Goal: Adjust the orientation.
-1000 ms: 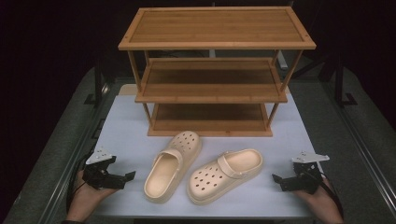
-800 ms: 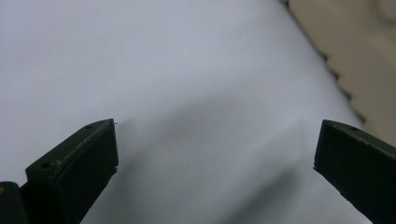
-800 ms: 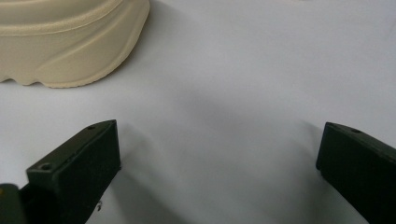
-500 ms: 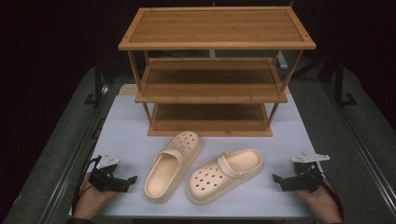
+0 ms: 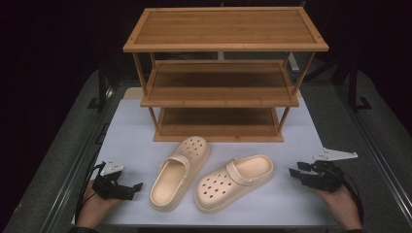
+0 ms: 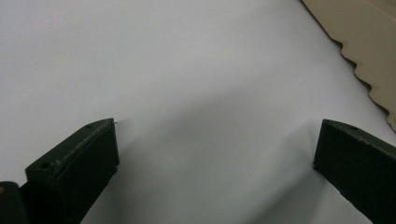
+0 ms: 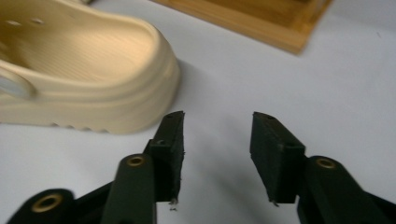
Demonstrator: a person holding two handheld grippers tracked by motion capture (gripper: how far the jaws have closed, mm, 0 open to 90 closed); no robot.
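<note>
Two beige clogs lie on the white mat (image 5: 131, 141) in front of a three-tier wooden shoe rack (image 5: 223, 73). The left clog (image 5: 180, 172) points toward the rack, and the right clog (image 5: 233, 182) lies slantwise with its heel to the right. My left gripper (image 5: 133, 187) rests low on the mat left of the clogs. Its jaws stand wide open (image 6: 217, 128) over bare mat, with a clog sole (image 6: 373, 42) off to the side. My right gripper (image 5: 294, 173) hovers right of the right clog's heel (image 7: 93, 70). Its jaws (image 7: 217, 121) have just been closing, and nothing is between them.
The rack's bottom board (image 7: 261, 18) lies just beyond the right clog. Dark grey floor (image 5: 58, 145) borders the mat on both sides. Black stand legs (image 5: 359, 97) sit at the far right and far left.
The right gripper has risen a little off the mat and its jaws look narrower. The left gripper edged slightly toward the clogs. The clogs and rack have not moved.
</note>
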